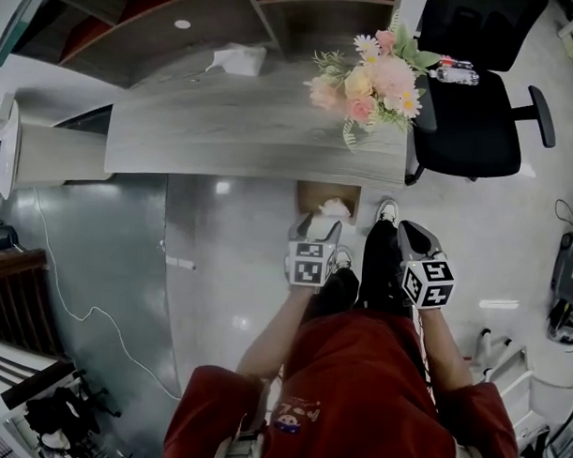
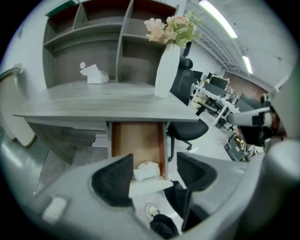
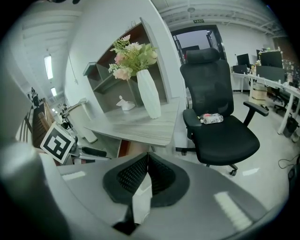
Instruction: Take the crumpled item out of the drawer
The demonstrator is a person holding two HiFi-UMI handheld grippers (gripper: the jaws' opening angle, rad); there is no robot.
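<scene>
The crumpled item (image 2: 146,170) is a white wad, paper or tissue by the look of it. It lies in the front right corner of the open drawer (image 2: 138,140), which is pulled out from under the counter (image 2: 103,105) near the counter's right end. I judge it very light and soft, yielding under the pads, neither slippery nor fragile. The likely trouble is pinching only a loose fold and leaving the rest behind. A hold from above, across the bulk of the wad, looks best, kept clear of the drawer's right wall, which the wad lies just beside or against. The left gripper (image 2: 154,174) has its jaws wide apart with nothing in them and looks along them at the wad from well above. The right gripper (image 3: 147,174) has its jaws pressed together on nothing and faces the counter's right end and the office chair (image 3: 220,126). Only the left gripper view shows the drawer's bare wooden floor and where the wad sits in it. The head view gives just a white scrap at the drawer's mouth above the left gripper, but it alone shows both grippers side by side in front of the person, short of the counter's front edge. The right gripper view does not show the wad at all.
</scene>
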